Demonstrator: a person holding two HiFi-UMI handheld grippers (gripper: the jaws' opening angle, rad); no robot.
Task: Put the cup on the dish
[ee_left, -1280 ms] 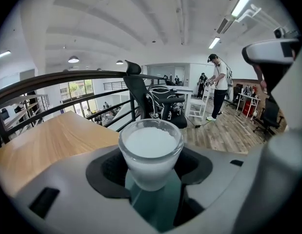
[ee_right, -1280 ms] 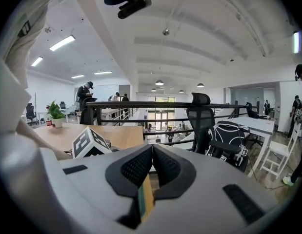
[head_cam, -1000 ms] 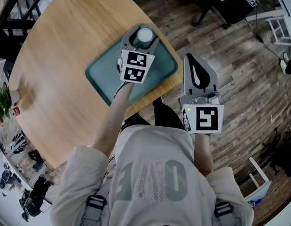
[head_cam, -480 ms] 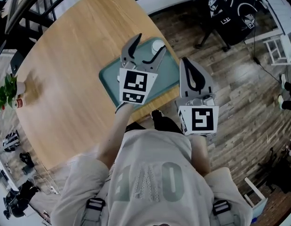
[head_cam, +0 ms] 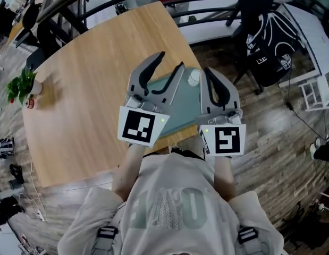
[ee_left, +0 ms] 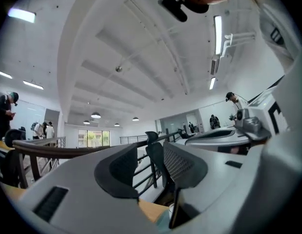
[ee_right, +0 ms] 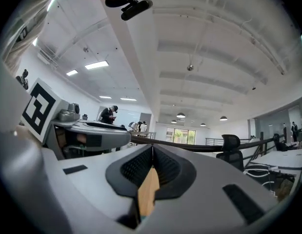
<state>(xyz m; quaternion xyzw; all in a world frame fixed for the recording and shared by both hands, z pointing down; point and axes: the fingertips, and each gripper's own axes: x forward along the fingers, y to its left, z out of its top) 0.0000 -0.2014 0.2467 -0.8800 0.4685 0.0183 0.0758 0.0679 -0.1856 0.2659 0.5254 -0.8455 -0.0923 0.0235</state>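
Observation:
The white cup stands upright on the teal dish, near its far right corner, by the edge of the round wooden table. My left gripper is raised above the dish and tilted up. Its jaws are apart and closing, with nothing between them. In the left gripper view the gap of the left gripper shows only the room, and the cup's rim peeks out low down. My right gripper hovers just right of the cup with its fingers together; the right gripper is empty.
A small potted plant stands at the table's far left. A black railing runs behind the table. An office chair with a black jacket sits on the wood floor to the right.
The left gripper has let go of the cup, lifted and drawn back toward me. The cup stays on the dish. Both grippers now tilt upward.

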